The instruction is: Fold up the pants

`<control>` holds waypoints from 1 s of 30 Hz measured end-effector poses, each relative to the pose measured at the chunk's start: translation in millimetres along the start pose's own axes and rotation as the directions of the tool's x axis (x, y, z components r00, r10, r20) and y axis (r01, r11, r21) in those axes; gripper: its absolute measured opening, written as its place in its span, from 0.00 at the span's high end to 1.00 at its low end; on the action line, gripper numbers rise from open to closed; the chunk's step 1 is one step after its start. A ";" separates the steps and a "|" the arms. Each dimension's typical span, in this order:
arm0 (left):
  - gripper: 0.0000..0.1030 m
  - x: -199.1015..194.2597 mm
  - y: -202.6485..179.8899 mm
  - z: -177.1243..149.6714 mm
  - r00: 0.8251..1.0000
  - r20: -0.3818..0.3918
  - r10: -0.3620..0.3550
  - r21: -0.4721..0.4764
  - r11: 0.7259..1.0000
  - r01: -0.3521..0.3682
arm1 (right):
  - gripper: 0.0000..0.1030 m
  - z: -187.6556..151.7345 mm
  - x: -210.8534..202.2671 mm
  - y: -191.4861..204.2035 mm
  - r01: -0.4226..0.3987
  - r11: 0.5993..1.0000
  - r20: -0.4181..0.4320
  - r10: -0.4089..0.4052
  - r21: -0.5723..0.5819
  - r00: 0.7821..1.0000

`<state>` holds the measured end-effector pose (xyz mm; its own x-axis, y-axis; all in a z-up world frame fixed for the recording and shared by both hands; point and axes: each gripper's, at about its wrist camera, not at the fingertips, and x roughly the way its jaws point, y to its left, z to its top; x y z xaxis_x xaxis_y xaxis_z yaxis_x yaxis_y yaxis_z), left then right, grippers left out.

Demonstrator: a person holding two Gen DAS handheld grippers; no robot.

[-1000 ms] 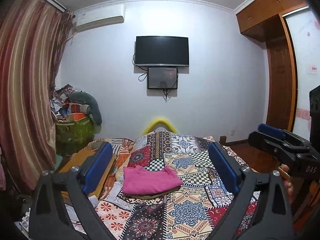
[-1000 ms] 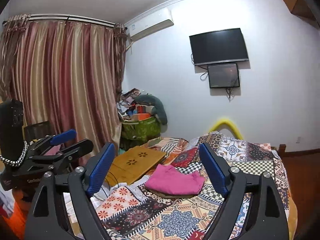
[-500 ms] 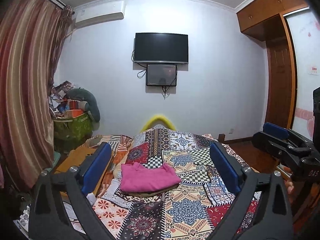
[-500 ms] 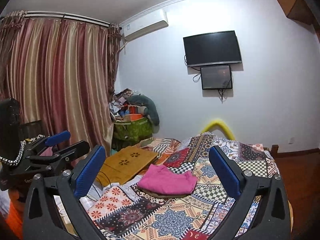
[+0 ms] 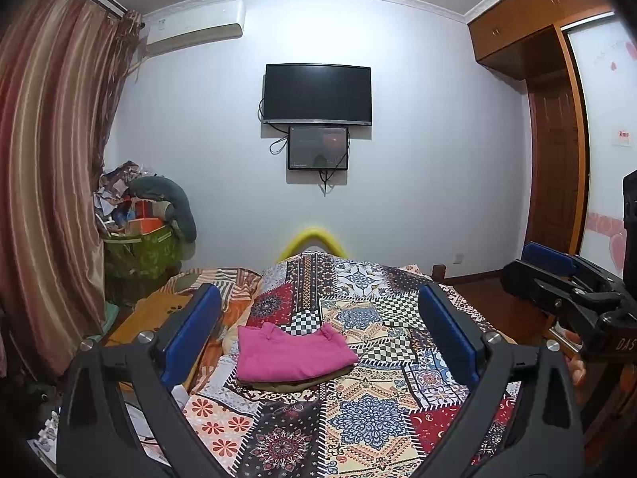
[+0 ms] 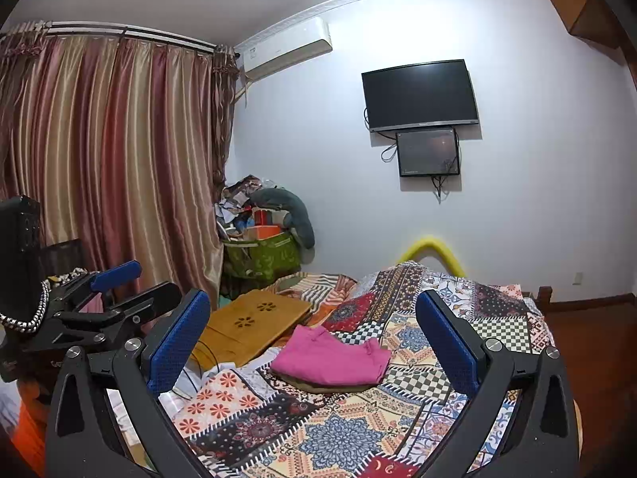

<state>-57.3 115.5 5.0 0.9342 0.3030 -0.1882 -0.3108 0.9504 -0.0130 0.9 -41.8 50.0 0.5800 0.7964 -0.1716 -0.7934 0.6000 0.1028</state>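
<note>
Pink pants lie folded into a flat rectangle on a darker folded garment on the patchwork bedspread; they also show in the right wrist view. My left gripper is open and empty, held above and short of the pants. My right gripper is open and empty, also held back from them. The right gripper shows at the right edge of the left wrist view, and the left gripper at the left of the right wrist view.
A wooden lap tray lies on the bed's left side. A green bin of clutter stands by the striped curtain. A TV hangs on the far wall. A wooden wardrobe stands at right.
Both grippers have shifted slightly, so the pants sit a little lower and more central in view. The right gripper opened wider. The pants have not moved.
</note>
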 end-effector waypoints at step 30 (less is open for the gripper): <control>0.02 1.5 -3.0 -0.4 1.000 0.006 -0.015 0.006 1.000 0.015 | 0.00 1.4 -1.2 0.2 0.007 1.000 -0.005 -0.007 -0.002 1.000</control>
<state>-55.1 113.1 4.3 0.9399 0.2889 -0.1822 -0.2956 0.9553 -0.0102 0.4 -42.5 51.6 0.5848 0.7916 -0.1771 -0.7895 0.6056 0.0998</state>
